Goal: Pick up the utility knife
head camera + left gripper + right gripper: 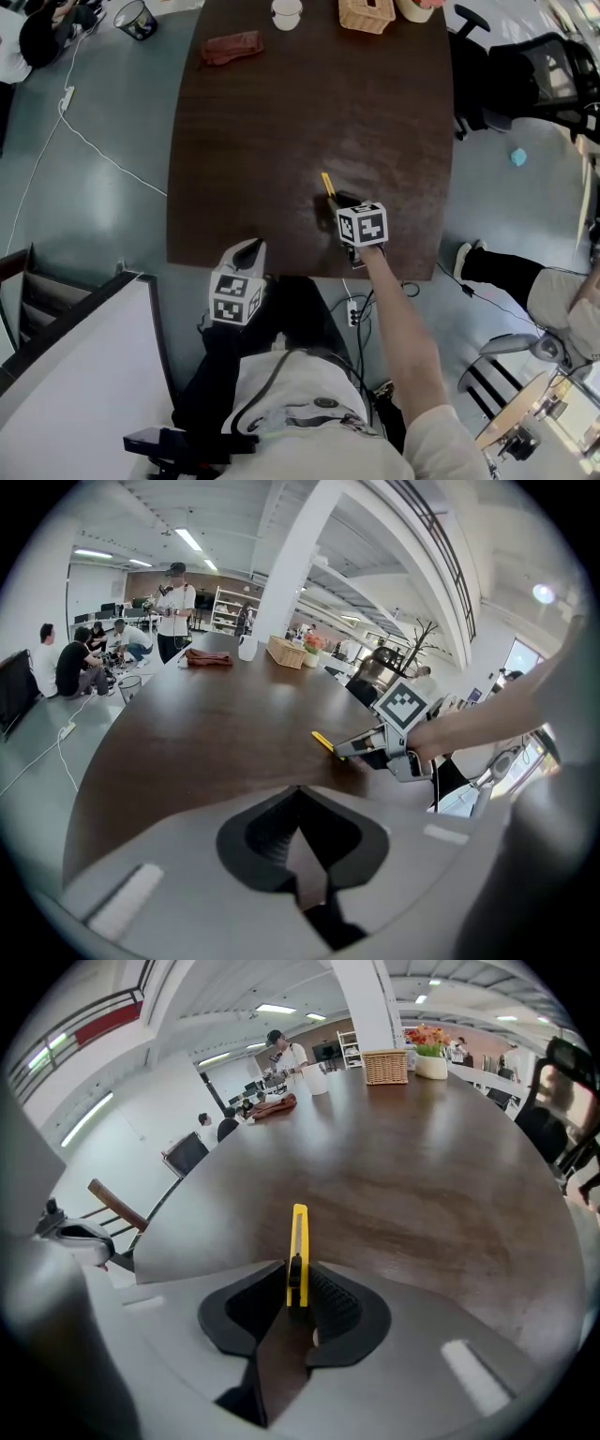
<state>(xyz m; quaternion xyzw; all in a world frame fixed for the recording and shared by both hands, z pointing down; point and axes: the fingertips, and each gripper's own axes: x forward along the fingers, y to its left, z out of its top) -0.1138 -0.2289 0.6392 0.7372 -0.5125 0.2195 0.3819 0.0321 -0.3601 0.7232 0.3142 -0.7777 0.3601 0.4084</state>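
Observation:
The yellow utility knife [327, 184] is held near the front edge of the dark wooden table [281, 122]. My right gripper [339, 201] is shut on its handle end. In the right gripper view the knife [298, 1241] stands on edge between the black pads [337, 1299] and sticks out forward over the table. The left gripper view shows the knife [322, 740] tilted, its tip just above the tabletop, with the right gripper [361, 749] behind it. My left gripper [251, 249] hangs at the table's front edge, left of the right one. Its jaws [300, 803] meet on nothing.
At the table's far end are a red cloth [232, 47], a white cup [286, 13] and a wicker basket [366, 14]. A black office chair [534, 70] stands to the right, a bin [137, 19] at far left. A seated person's leg [506, 267] reaches in at right.

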